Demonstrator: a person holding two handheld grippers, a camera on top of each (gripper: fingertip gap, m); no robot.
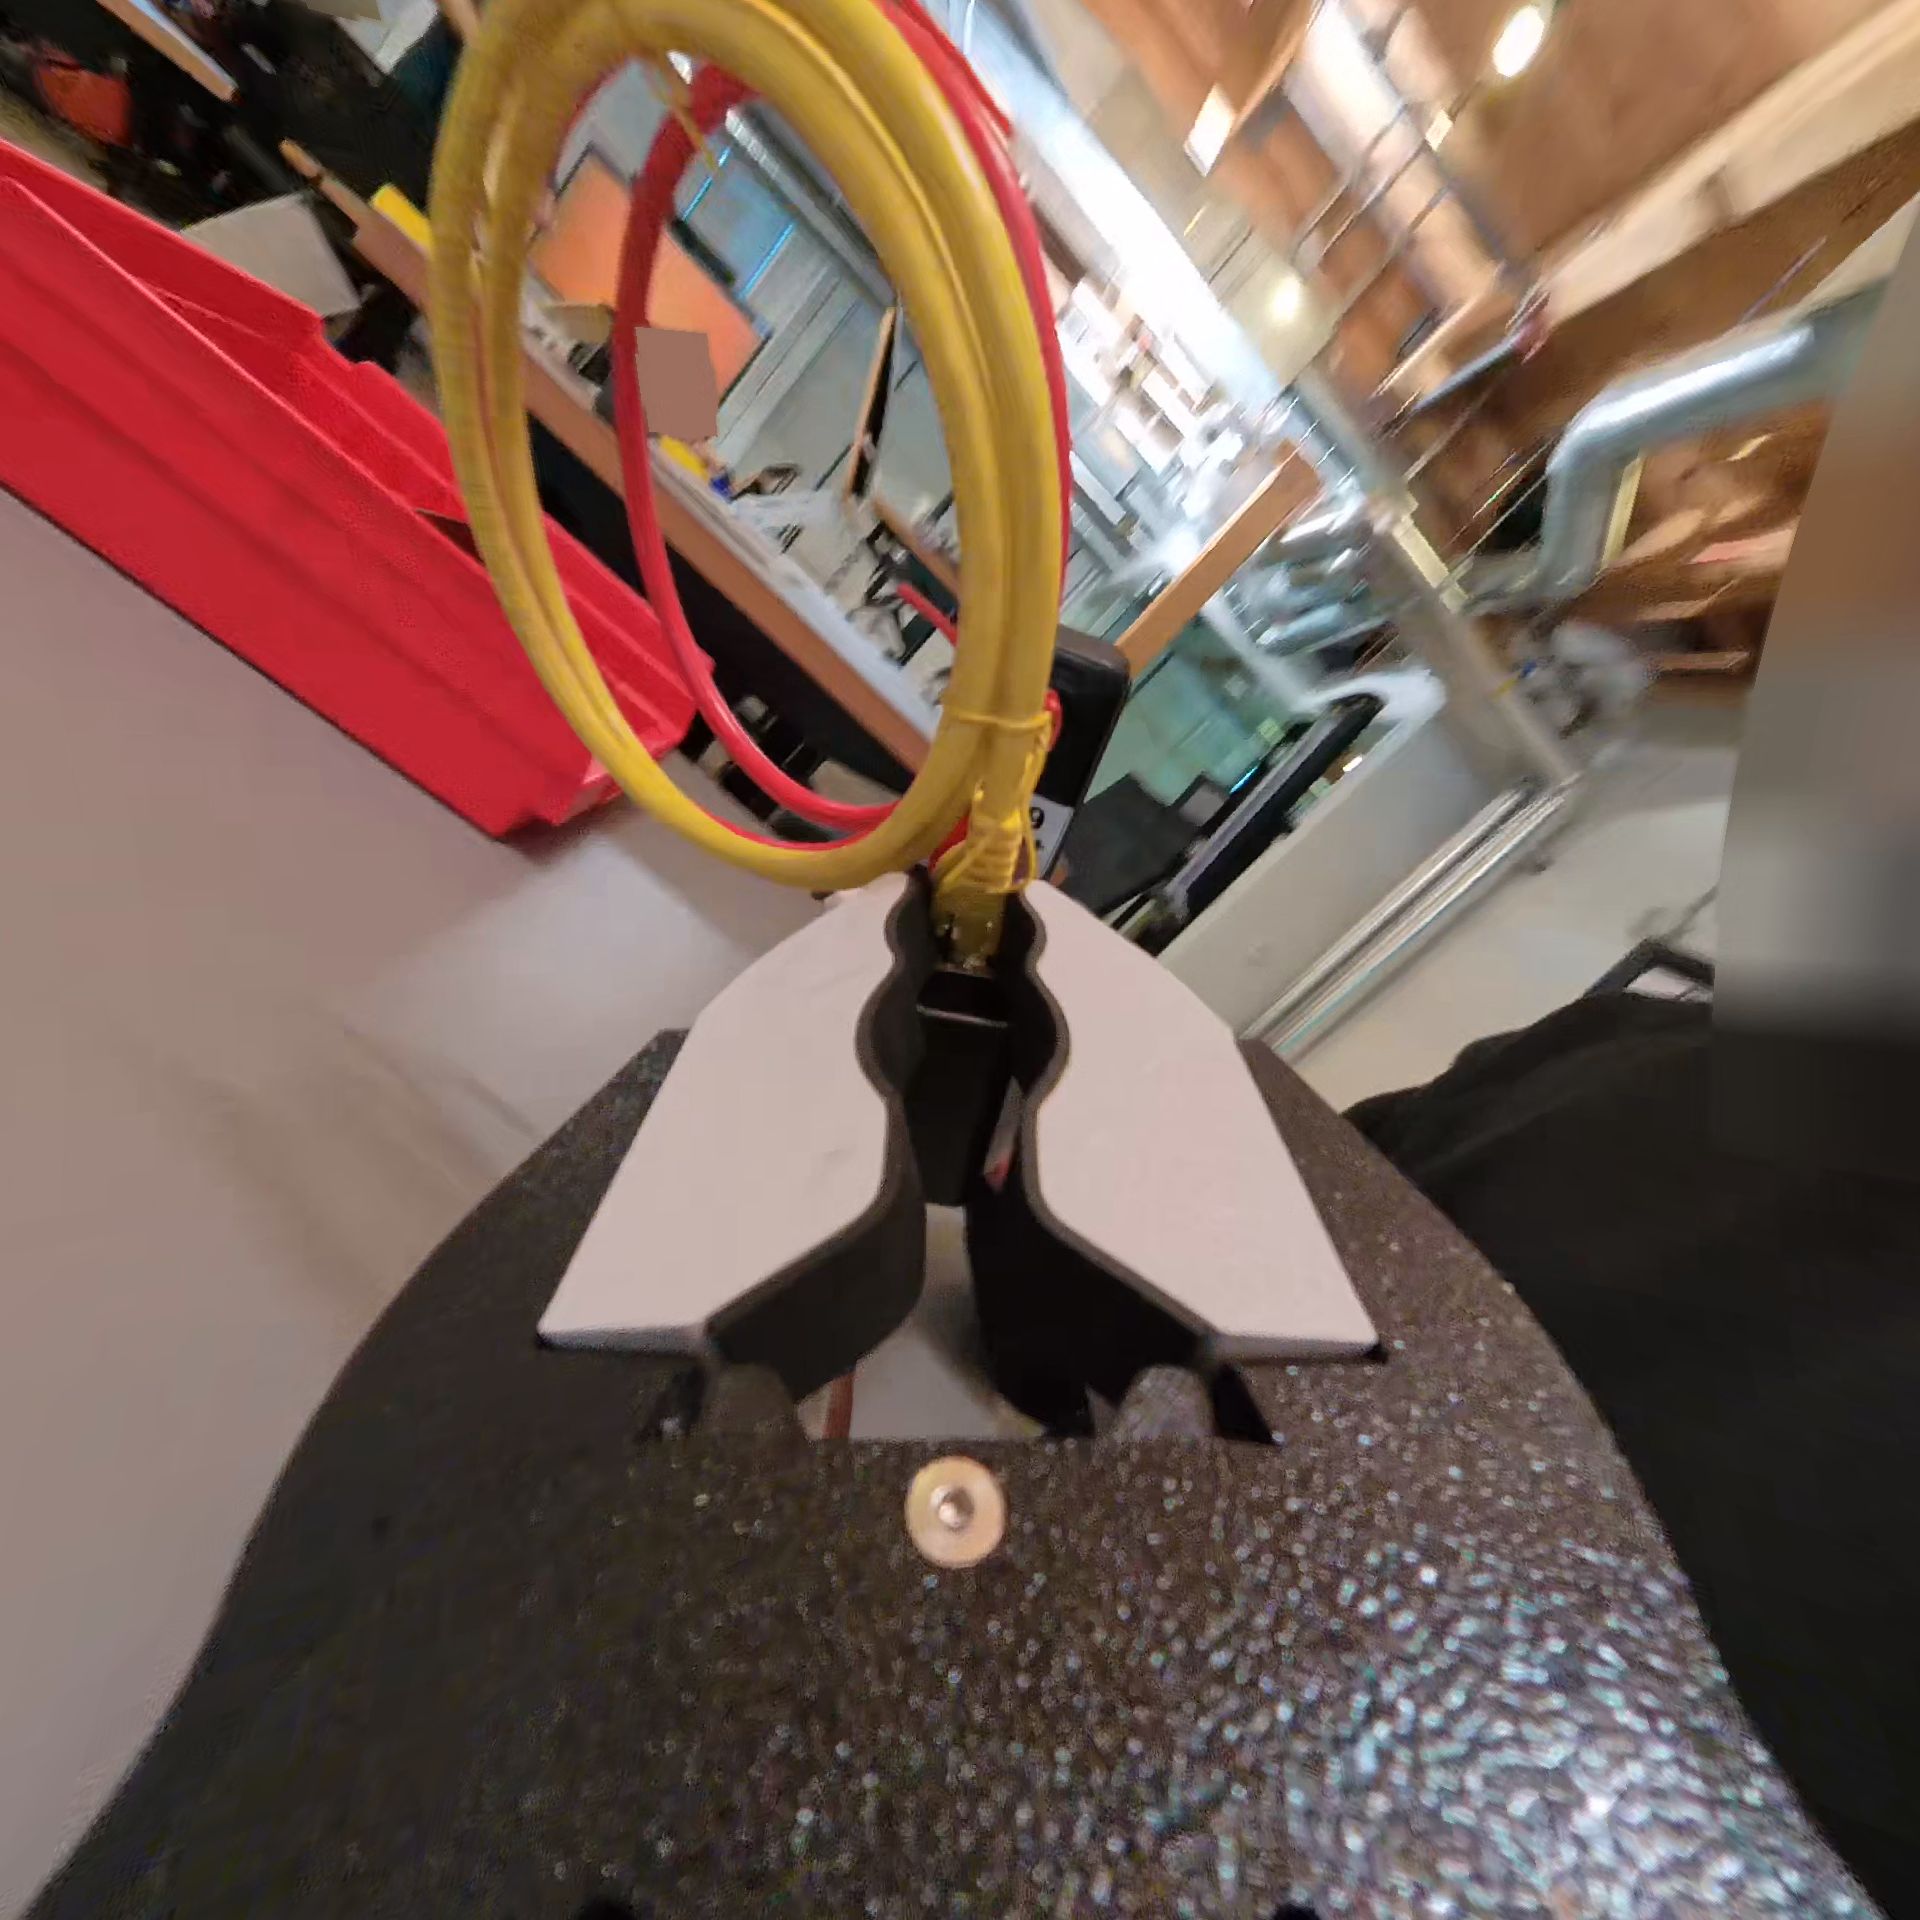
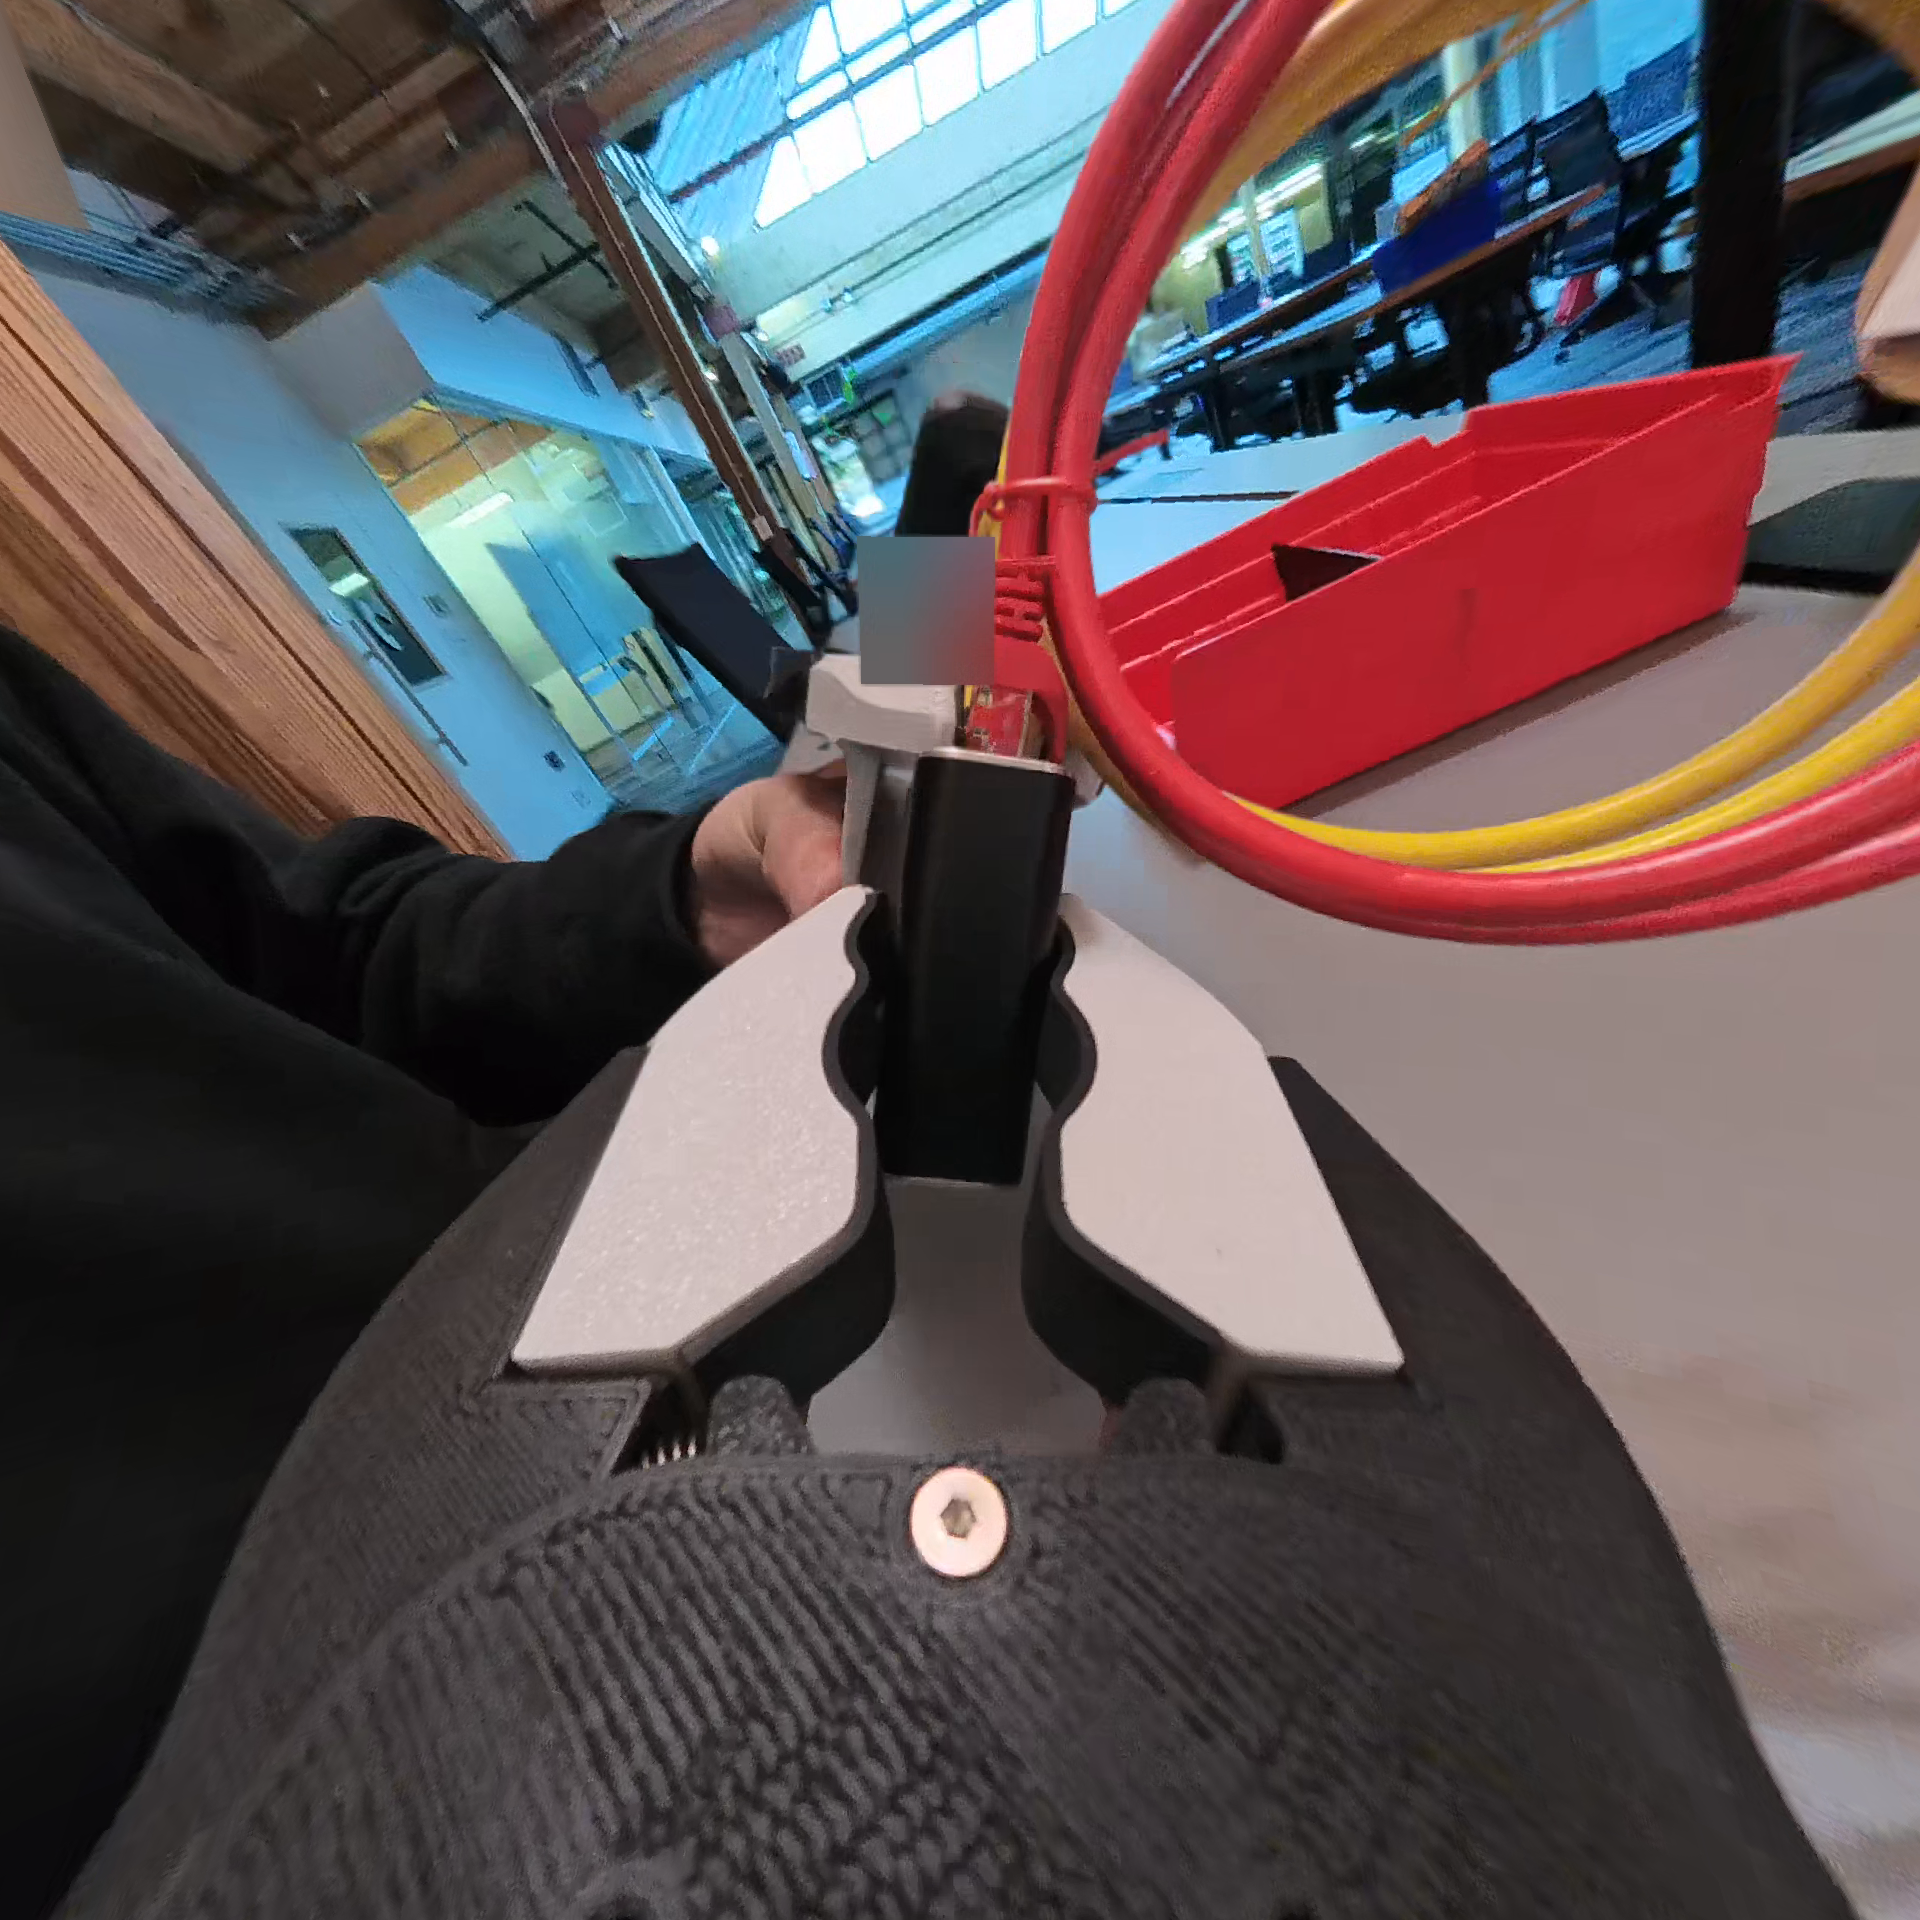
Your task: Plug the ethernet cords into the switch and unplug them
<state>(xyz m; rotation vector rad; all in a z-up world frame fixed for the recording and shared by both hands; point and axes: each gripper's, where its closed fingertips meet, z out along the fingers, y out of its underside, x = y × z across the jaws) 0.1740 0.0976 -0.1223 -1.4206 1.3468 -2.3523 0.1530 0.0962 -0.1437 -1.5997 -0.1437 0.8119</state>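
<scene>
- My left tool (image 1: 961, 935) is pinching the plug end of the yellow cord (image 1: 982, 868), its fingertips pressed in on the plug's sides.
- Directly behind that plug, between the same fingers, sits the black switch (image 1: 961, 1081); the plug meets its near face, though I cannot tell how deep it is seated.
- The yellow cord (image 1: 727, 416) rises from the tool tip in a tied coil, looping up past the top of the left wrist view, with the red cord (image 1: 649, 447) coiled just behind it.
- My right tool (image 2: 961, 935) is clamped on the black switch (image 2: 971, 966), which stands upright between the fingers, its body filling the gap.
- At the switch's top edge the red cord's plug (image 2: 1003, 717) enters a port; the red cord (image 2: 1143, 769) loops off to the right from there, bundled with a tie.
- The yellow cord (image 2: 1558, 821) runs alongside the red loops in the right wrist view.
- Just beyond the switch I see the other tool's grey tip (image 2: 873, 717), and a hand (image 2: 764, 862) in a black sleeve.
- A red bin (image 2: 1455, 603) lies on the pale tabletop (image 2: 1455, 1143), behind the coils and apart from both tools.
</scene>
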